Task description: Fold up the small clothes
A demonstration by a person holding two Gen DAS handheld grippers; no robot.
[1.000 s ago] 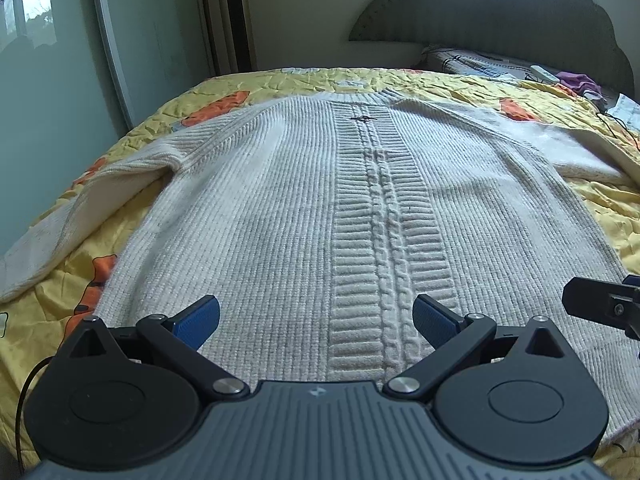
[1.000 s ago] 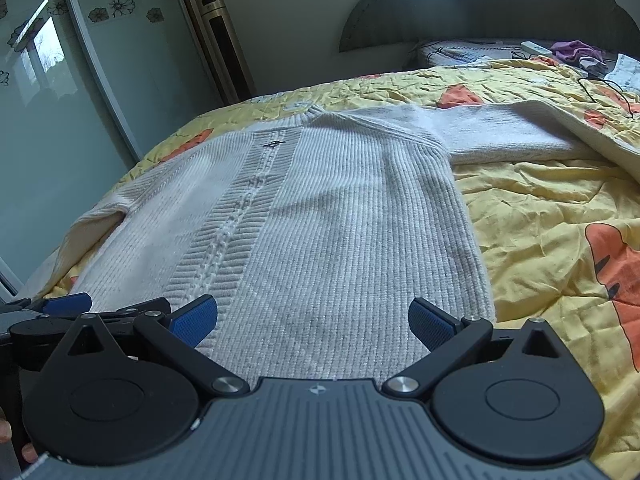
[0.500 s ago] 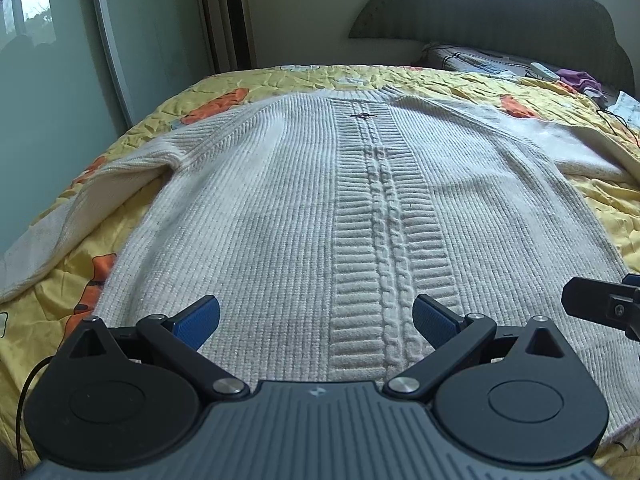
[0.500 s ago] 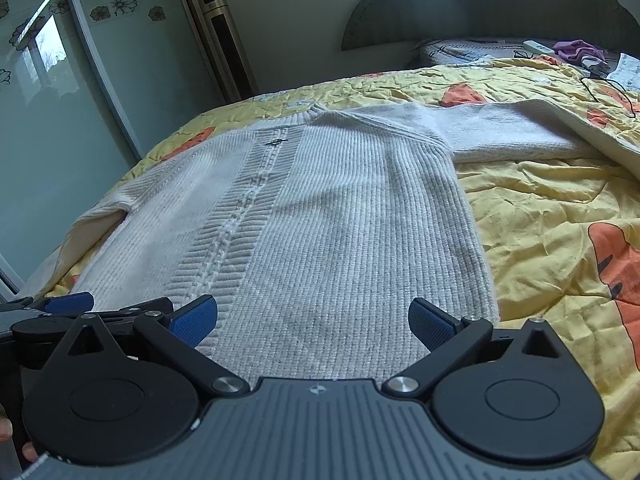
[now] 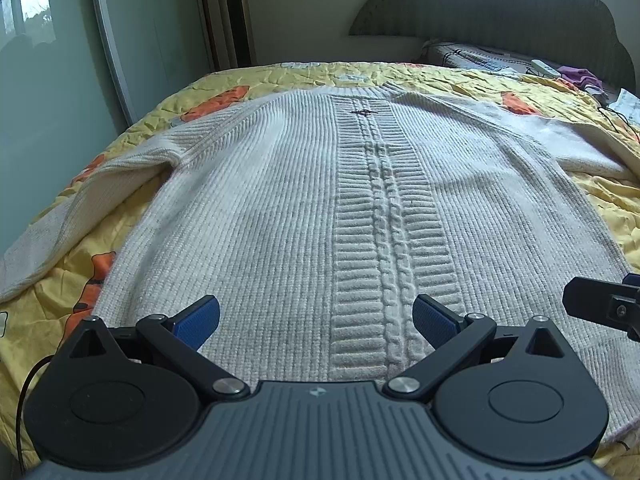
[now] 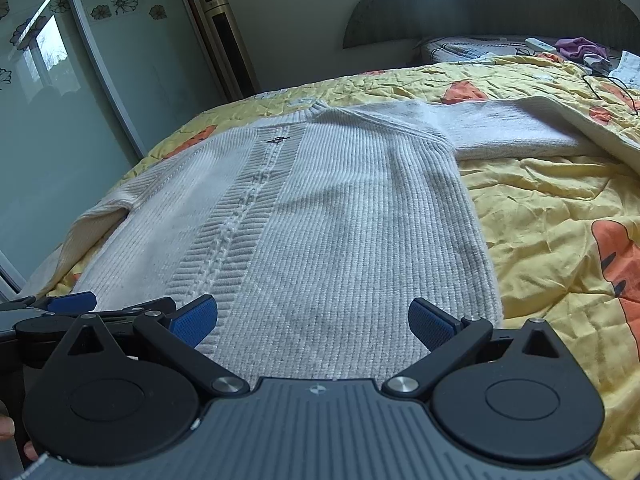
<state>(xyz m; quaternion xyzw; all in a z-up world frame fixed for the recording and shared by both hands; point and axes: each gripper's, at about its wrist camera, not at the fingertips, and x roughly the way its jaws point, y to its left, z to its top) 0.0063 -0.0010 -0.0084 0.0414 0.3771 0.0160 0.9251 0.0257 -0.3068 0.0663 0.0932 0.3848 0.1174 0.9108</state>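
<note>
A: Where's the sweater?

B: The white cable-knit sweater lies flat, front up, on the yellow bedspread of the bed. Its hem is at 6 o'clock in both wrist views and its collar points to 12, toward the grey headboard. One sleeve trails off to 9 o'clock in the left view; the other sleeve stretches to 2 o'clock in the right view.

A: And the grippers?

B: The left gripper sits over the hem with its jaws spread wide, the blue pads apart and nothing between them but knit below. The cable panel runs up just inside its right-hand pad. The right gripper is likewise wide open over the hem, near the sweater's right side edge. It's not clear whether either one touches the fabric.

A: Do they see each other?

B: Yes. The right gripper's black finger shows at 3 o'clock in the left view, and the left gripper at 9 o'clock in the right view.
</note>
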